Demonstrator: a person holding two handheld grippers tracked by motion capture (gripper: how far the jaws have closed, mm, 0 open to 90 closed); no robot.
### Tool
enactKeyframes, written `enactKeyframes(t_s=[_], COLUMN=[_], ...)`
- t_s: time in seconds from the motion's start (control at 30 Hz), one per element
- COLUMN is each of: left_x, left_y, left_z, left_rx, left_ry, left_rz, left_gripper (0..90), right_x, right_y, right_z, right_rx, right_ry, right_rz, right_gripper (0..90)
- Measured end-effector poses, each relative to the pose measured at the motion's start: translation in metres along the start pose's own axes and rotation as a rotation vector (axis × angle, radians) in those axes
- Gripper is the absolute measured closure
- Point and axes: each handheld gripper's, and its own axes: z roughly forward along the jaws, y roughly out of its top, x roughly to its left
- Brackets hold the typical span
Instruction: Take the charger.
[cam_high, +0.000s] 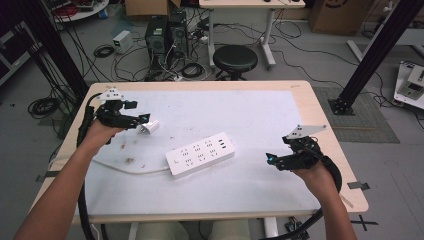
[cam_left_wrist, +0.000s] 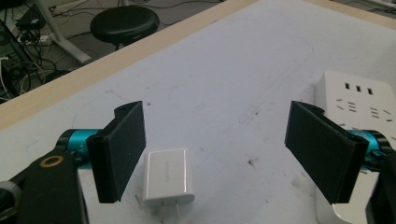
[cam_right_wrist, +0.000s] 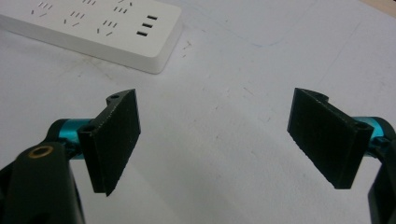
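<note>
Your left gripper (cam_left_wrist: 215, 144) hangs over the far left of the table (cam_high: 300, 100) with its jaws spread wide and holding nothing, and the small white charger (cam_left_wrist: 168, 182) lies flat on the mat between them, close beside the left jaw and well short of the right one. In the high view the same charger (cam_high: 148, 127) sits just ahead of that gripper (cam_high: 142, 119), with the white power strip (cam_high: 201, 154) near the middle of the table, its cord trailing off to the left. The step looks like picking up the charger, probably to plug it into the strip. Shift the left gripper sideways until the charger sits midway between the jaws, so neither pad nudges it away as you close. Come down low enough for the pads to catch the flat sides of the body, not the metal prongs at its near end. Close slowly; the smooth shell could slip or pivot if gripped at a corner. Your right gripper (cam_right_wrist: 215, 140) is also spread wide and empty, resting near the right edge, well placed to steady the strip later.
</note>
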Motion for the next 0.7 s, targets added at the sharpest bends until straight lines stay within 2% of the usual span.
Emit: enactKeyframes(t_s=[0.07, 0.2, 0.3, 0.37, 0.57, 0.7], left_x=[0.003, 0.013, 0.016, 0.023, 0.026, 0.027], left_y=[-0.001, -0.010, -0.012, -0.019, -0.027, -0.033], left_z=[0.003, 0.020, 0.025, 0.034, 0.050, 0.061], left_rx=[-0.007, 0.050, 0.065, 0.094, 0.175, 0.210], left_ry=[-0.002, 0.016, 0.020, 0.033, 0.047, 0.044], left_rz=[-0.013, -0.030, -0.035, -0.055, -0.058, -0.068], left_gripper=[20.5, 20.5, 20.6, 20.6, 20.6, 20.6], right_x=[0.000, -0.003, -0.004, -0.005, -0.007, -0.008], right_y=[0.000, 0.001, 0.001, 0.002, 0.005, 0.006], right_z=[0.000, 0.000, 0.001, 0.003, 0.003, 0.002], right_rx=[-0.003, 0.002, 0.008, 0.020, 0.023, 0.025], right_ry=[-0.003, -0.005, -0.006, -0.005, -0.008, -0.007], right_rz=[-0.003, 0.002, 0.005, 0.014, 0.018, 0.012], right_gripper=[17.5, 17.5, 17.5, 17.5, 17.5, 17.5])
